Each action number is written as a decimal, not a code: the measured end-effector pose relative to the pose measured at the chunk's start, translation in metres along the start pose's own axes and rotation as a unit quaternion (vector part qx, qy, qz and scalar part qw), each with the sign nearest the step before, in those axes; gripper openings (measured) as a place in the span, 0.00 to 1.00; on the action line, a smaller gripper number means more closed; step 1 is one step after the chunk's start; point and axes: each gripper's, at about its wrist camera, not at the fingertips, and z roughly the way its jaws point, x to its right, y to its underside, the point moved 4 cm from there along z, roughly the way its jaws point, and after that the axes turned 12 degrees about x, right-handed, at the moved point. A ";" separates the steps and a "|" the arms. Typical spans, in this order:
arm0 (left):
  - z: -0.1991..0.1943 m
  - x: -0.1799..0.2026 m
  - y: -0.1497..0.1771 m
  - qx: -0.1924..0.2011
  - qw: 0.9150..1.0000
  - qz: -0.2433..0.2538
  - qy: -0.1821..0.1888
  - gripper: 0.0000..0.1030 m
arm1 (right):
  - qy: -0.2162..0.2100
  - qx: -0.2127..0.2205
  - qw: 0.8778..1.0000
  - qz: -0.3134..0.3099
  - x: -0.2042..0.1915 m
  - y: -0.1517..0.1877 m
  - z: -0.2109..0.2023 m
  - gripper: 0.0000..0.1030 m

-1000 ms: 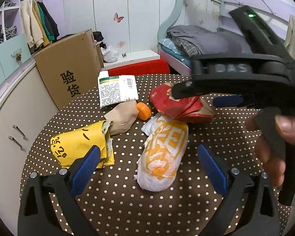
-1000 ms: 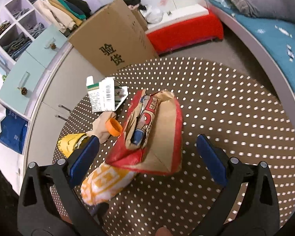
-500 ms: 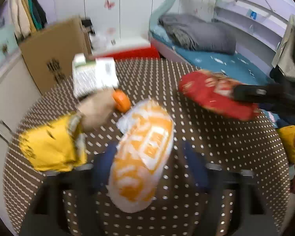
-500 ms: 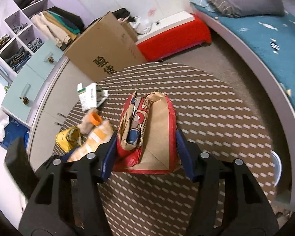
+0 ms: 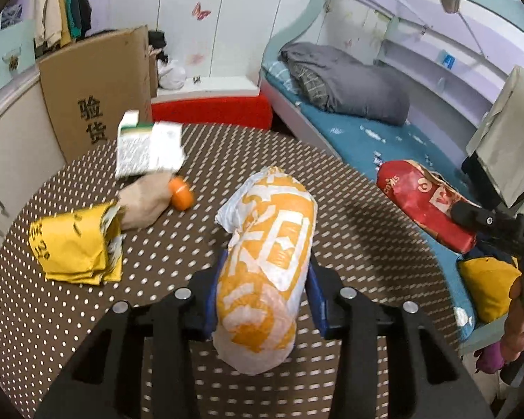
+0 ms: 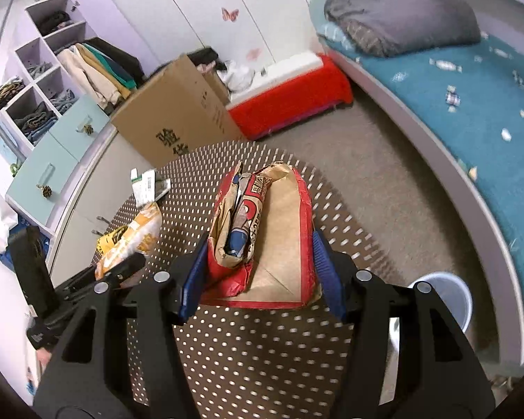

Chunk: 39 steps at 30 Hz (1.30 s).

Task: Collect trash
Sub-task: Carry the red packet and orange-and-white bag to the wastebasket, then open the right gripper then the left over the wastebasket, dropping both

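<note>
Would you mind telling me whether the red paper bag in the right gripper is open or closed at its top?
Open: the red paper bag gapes at its far end, with crumpled wrappers showing inside.

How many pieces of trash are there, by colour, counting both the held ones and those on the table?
Orange-and-white: 1, wrapper in the left gripper
Red: 1, paper bag in the right gripper
Yellow: 1, wrapper
Tan: 1, crumpled paper
Orange: 1, cap
White-and-green: 1, carton
Total: 6
</note>
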 end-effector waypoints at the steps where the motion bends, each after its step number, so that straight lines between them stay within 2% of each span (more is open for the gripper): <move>1: -0.001 0.008 -0.004 0.005 1.000 0.002 0.002 0.39 | 0.000 0.007 1.000 -0.001 0.002 -0.003 -0.006 0.54; 5: -0.008 0.042 -0.018 0.026 0.999 0.017 0.011 0.40 | 0.012 0.035 0.999 -0.007 0.018 -0.011 -0.031 0.55; 9: -0.007 0.078 -0.026 0.031 0.998 0.037 0.035 0.40 | 0.036 0.059 0.998 -0.004 0.044 -0.015 -0.058 0.55; 17: -0.002 0.139 -0.028 0.029 0.994 0.068 0.076 0.40 | 0.111 0.078 0.990 0.036 0.128 -0.008 -0.096 0.55; 24: 0.009 0.189 -0.010 0.004 0.990 0.095 0.108 0.40 | 0.167 0.043 0.982 0.082 0.202 0.029 -0.096 0.55; 30: 0.020 0.223 0.009 -0.019 0.985 0.117 0.127 0.40 | 0.186 -0.009 0.975 0.121 0.248 0.074 -0.071 0.56; 35: 0.031 0.244 0.021 -0.038 0.982 0.128 0.134 0.40 | 0.190 -0.030 0.970 0.148 0.273 0.097 -0.046 0.59; 38: 0.040 0.255 0.030 -0.052 0.980 0.133 0.138 0.40 | 0.194 -0.043 0.966 0.168 0.293 0.107 -0.031 0.68; 39: 0.044 0.259 0.033 -0.057 0.979 0.136 0.139 0.40 | 0.194 -0.045 0.963 0.179 0.300 0.112 -0.027 0.76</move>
